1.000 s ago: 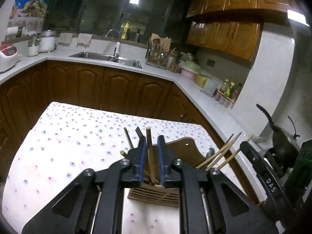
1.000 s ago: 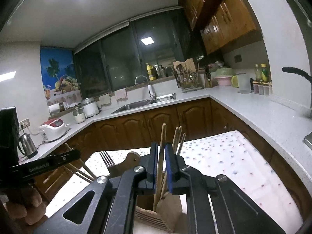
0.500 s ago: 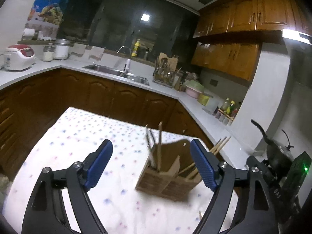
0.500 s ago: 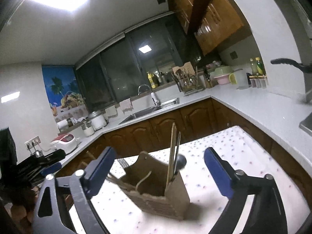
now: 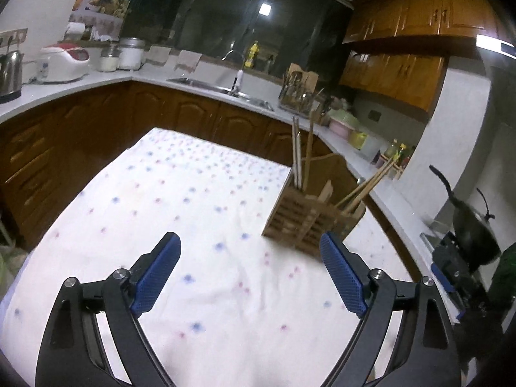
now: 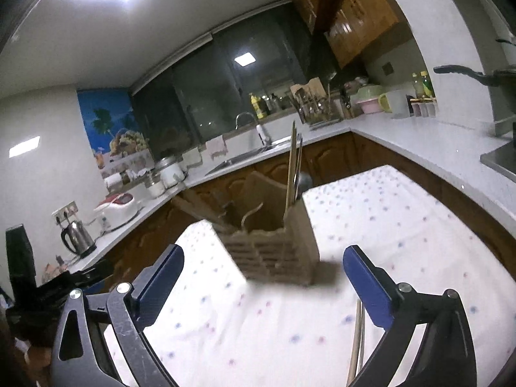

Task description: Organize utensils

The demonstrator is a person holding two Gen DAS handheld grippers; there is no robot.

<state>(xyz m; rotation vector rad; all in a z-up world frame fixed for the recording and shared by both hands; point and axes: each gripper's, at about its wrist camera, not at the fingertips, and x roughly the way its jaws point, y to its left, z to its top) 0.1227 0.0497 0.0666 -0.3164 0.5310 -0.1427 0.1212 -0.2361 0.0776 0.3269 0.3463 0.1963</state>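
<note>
Left wrist view: left gripper (image 5: 250, 272) jaws wide and opening further, nothing between the blue pads (image 5: 156, 272), only spotted tablecloth (image 5: 180, 213). Wooden utensil holder (image 5: 301, 221) stands on the cloth ahead and right of centre, just beyond the right-hand pad tip, not touching it. Chopsticks (image 5: 300, 156) stand upright in its far compartment; more chopsticks lean out to the right from another one. Which compartment holds what is hard to tell, slats blur together.

Right wrist view: right gripper (image 6: 262, 279) also spread wide, no grip, pads clear of everything. Same holder (image 6: 274, 248) sits ahead, roughly centred between the fingers but beyond their tips. Upright chopsticks (image 6: 292, 164) and a dark spoon bowl (image 6: 304, 180) rise from its right compartment; left side contents are motion-blurred, unreadable. A thin pale stick (image 6: 356, 338) lies on the cloth (image 6: 387, 213) under the right-hand finger, its lower end cut off by the frame. Left gripper body shows at far left edge, jaws not visible there. A hand at the bottom-left corner is mostly cropped and dark.
</note>
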